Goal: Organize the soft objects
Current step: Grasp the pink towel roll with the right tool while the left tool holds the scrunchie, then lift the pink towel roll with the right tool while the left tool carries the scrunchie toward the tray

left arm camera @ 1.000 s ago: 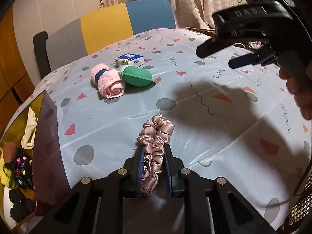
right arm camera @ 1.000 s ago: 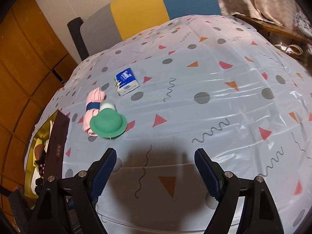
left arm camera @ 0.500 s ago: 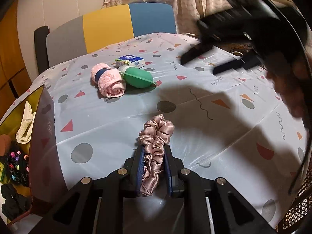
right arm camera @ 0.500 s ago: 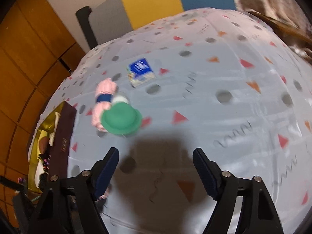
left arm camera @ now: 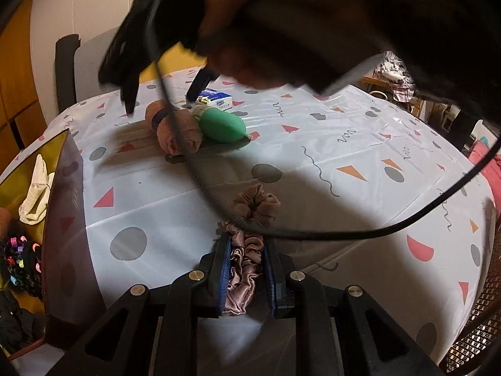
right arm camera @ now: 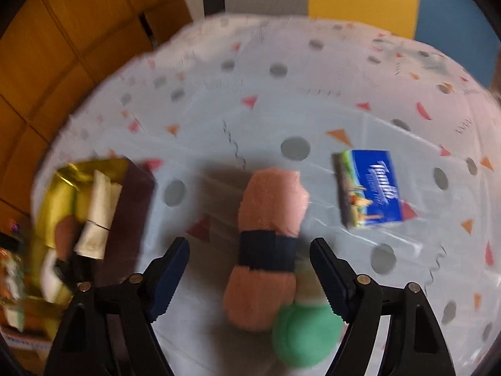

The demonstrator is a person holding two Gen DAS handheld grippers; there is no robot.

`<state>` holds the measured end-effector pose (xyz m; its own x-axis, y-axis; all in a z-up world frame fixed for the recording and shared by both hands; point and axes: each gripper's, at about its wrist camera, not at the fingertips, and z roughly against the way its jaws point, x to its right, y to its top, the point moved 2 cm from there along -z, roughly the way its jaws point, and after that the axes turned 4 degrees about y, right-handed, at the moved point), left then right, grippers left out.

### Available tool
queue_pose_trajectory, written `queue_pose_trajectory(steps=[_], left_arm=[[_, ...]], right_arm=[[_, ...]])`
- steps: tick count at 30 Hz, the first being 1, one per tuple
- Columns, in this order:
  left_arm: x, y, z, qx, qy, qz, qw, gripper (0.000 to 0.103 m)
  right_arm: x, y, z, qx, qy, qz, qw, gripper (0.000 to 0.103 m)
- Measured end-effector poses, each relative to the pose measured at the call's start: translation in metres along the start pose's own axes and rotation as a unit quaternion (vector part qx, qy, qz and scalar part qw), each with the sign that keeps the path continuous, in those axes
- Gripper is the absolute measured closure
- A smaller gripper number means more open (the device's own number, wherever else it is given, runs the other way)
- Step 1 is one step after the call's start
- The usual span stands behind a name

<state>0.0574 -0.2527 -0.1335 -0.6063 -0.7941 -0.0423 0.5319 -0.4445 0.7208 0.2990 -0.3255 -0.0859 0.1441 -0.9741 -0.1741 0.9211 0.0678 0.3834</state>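
**Scrunchie held, towel roll framed**

While a pink satin scrunchie (left arm camera: pixel 247 250) is pinched between the narrowed fingers of the left gripper (left arm camera: pixel 247 269), just above the patterned tablecloth (left arm camera: pixel 344 144), the right gripper (right arm camera: pixel 250 269) is seen with its fingers spread wide. Between those fingers a rolled pink towel (right arm camera: pixel 269 228), bound by a dark band (right arm camera: pixel 266 250), is framed, though no contact with either pad can be made out. A green rubber object (right arm camera: pixel 308 335) is seen against the roll's near end, beside the right finger. A blue tissue packet (right arm camera: pixel 369 188) lies apart to the right. At the table's left edge a gold-lined box (left arm camera: pixel 62 194) is seen, with a white cloth (left arm camera: pixel 36 197) and dark hair ties (left arm camera: pixel 18 263) inside. A black cable (left arm camera: pixel 313 235) is draped across the left view.
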Motion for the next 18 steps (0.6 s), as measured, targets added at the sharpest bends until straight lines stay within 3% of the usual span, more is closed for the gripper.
queue_pose_trajectory(steps=[2,3,4,8,13,18], left_arm=[[0.0,0.0,0.0,0.0,-0.002,0.002,1.0,0.085],[0.0,0.0,0.0,0.0,-0.004,0.003,1.0,0.085],[0.0,0.0,0.0,0.0,-0.005,0.004,1.0,0.085],[-0.001,0.0,0.0,0.0,-0.006,0.005,1.0,0.085],[-0.001,0.0,0.001,0.0,-0.003,0.004,1.0,0.085],[0.0,0.001,0.001,0.0,-0.001,0.001,1.0,0.085]], right_arm=[[-0.007,0.001,-0.018,-0.017,-0.024,0.028,0.999,0.026],[-0.008,0.0,-0.025,-0.026,-0.037,0.036,0.998,0.04],[-0.011,-0.002,-0.031,-0.034,-0.054,0.049,0.997,0.065],[-0.008,-0.005,-0.015,0.0,-0.039,0.029,0.999,0.07],[0.0,-0.014,0.052,0.074,-0.003,0.011,0.997,0.07],[0.02,-0.048,0.104,0.09,0.008,-0.013,0.996,0.069]])
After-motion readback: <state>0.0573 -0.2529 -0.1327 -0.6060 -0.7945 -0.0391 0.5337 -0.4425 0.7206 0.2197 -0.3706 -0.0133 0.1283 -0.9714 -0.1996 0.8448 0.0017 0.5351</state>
